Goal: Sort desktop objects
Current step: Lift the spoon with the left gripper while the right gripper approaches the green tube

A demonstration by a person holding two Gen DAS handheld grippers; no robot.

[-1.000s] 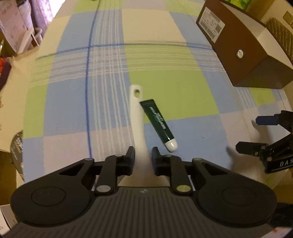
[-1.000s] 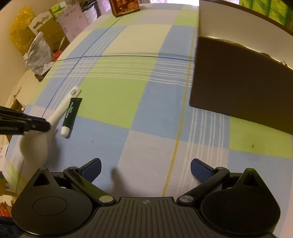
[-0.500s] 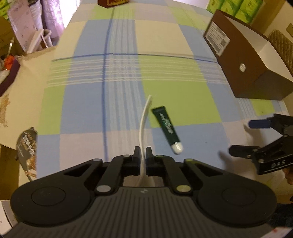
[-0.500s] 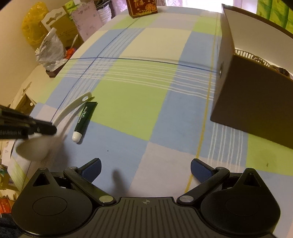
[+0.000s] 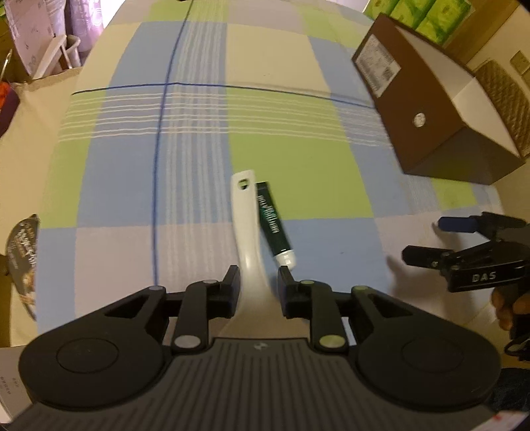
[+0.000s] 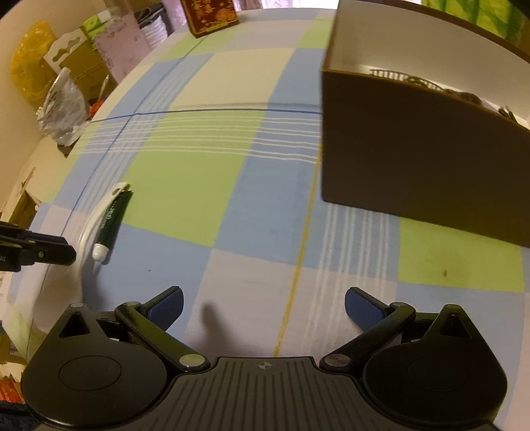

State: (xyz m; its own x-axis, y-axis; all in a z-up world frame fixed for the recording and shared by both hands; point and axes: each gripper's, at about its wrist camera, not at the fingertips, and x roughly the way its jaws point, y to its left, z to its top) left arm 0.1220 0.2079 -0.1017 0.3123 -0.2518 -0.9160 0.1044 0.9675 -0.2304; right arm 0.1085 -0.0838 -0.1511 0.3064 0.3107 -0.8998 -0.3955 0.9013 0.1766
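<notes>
The left gripper (image 5: 255, 277) hangs low over the checked blue, green and cream tablecloth (image 5: 185, 159), its 2 black fingers (image 5: 232, 281) standing a little apart on either side of the neck of a white plastic rice paddle (image 5: 246, 228). There is a visible gap between each finger and the paddle, so nothing is clamped. The paddle's broad end runs back under the gripper body, and its handle, with a small hanging hole at the tip, points away across the cloth. Touching the handle's right edge lies a dark green tube with white lettering and a white cap (image 5: 274, 225), its cap end nearest the gripper's right finger. Seen from the right wrist camera, the paddle (image 6: 99, 212) and the tube (image 6: 111, 223) lie side by side at the far left, near the tip of the left gripper, on the border of a green square and a blue one. The right gripper (image 6: 263, 308) hovers well apart from them over a pale square, its 2 blue-padded fingers (image 6: 167, 305) spread wide with nothing between them. A tall brown cardboard box with a white lining (image 6: 414, 159) stands on the cloth ahead and to the right of it; some dark items show inside, too unclear to name. A red and gold patterned box (image 6: 212, 15) sits at the far edge of the table.
</notes>
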